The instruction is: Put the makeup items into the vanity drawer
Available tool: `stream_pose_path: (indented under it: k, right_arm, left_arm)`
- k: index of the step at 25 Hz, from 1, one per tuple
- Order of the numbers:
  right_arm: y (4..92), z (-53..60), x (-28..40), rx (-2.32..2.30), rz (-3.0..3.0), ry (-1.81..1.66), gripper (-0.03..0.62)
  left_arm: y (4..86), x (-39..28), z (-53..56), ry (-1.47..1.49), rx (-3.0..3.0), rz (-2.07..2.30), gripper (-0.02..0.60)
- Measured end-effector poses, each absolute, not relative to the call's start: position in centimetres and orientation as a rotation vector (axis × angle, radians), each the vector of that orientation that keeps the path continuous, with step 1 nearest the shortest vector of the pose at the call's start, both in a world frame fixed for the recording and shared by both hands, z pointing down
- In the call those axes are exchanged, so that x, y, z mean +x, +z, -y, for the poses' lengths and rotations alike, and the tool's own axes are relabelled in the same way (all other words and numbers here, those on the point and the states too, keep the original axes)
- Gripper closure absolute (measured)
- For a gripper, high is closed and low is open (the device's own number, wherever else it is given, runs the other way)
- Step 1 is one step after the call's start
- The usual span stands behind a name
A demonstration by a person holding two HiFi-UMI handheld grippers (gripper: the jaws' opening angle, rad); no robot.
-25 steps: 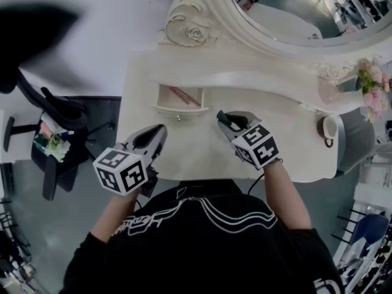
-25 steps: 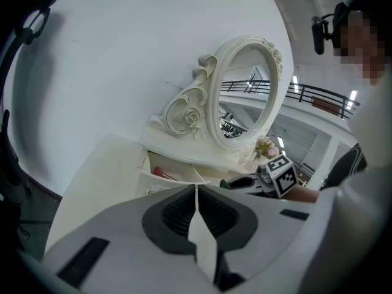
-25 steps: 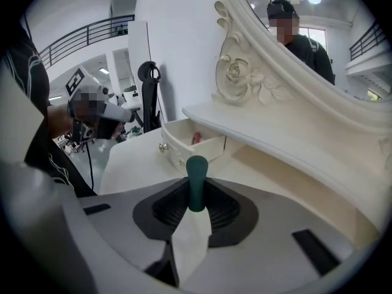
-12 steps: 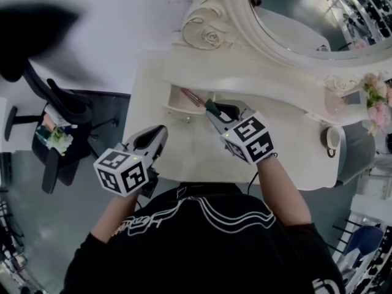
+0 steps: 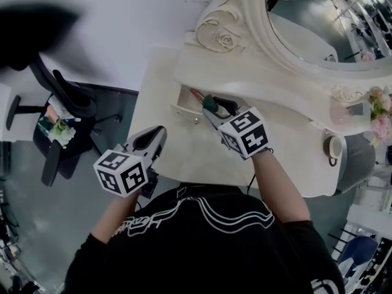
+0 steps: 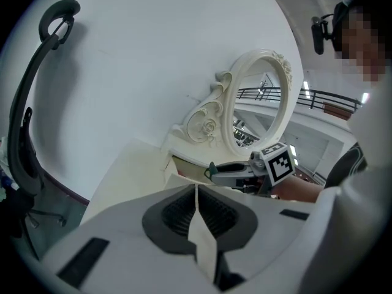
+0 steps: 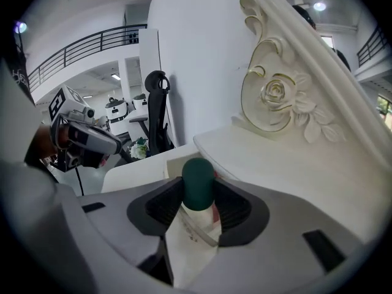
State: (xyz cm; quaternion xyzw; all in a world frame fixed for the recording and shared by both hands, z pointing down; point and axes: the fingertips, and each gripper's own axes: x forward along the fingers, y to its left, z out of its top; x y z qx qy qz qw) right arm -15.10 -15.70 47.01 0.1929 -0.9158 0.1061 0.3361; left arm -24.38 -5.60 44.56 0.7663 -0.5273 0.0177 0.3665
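Currently the right gripper (image 5: 212,106) reaches over the white vanity table (image 5: 174,155) to the small drawer (image 5: 185,101), which stands pulled out under the raised back shelf. Its jaws have just been opening and stand partly apart, with a pale tube (image 7: 197,222) between them. The tube's dark green cap (image 7: 198,176) pokes out at the tips. The cap sits close against both pads, though the hold looks loosened rather than clamped; the angle makes that hard to judge. In the head view the cap hangs over the right end of the open drawer. A slim pink item (image 5: 197,95) lies inside the drawer, toward the back.

The left gripper (image 5: 158,133) hovers at the table's front left edge, near the person's body and well apart from the drawer. Its jaws are pressed together with nothing between them, and it points toward the drawer and the other gripper.

Behind the shelf rises an oval mirror (image 5: 294,23) in a carved frame with a rose (image 5: 228,40) at its foot. A cup (image 5: 334,147) stands at the table's far right, near some pink flowers (image 5: 383,118). A black office chair (image 5: 58,100) stands on the floor to the left.
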Motion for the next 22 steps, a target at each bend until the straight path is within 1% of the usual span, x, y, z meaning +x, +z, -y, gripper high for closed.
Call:
stream_pose_path:
  k: [6,12,20,22]
  right_arm:
    - [47.1,15.8,-15.4,0.492,2.398,0.276,0.368]
    - [46.8,15.9,-15.3,0.5,2.424,0.281,0.335]
    - [44.0,14.9,-13.7,0.516,2.567,0.39,0.338]
    - [43.0,14.4,-13.1,0.5,2.606,0.431,0.376]
  left_arm:
    - [44.5,-24.5,5.8,0.035,1.968,1.361,0.549]
    - [44.5,-24.1,6.0,0.036,1.968,1.357,0.549]
    - [44.0,-23.1,6.3,0.038,1.986,1.354,0.549]
    - [43.7,-22.6,6.4,0.038,1.993,1.354,0.549]
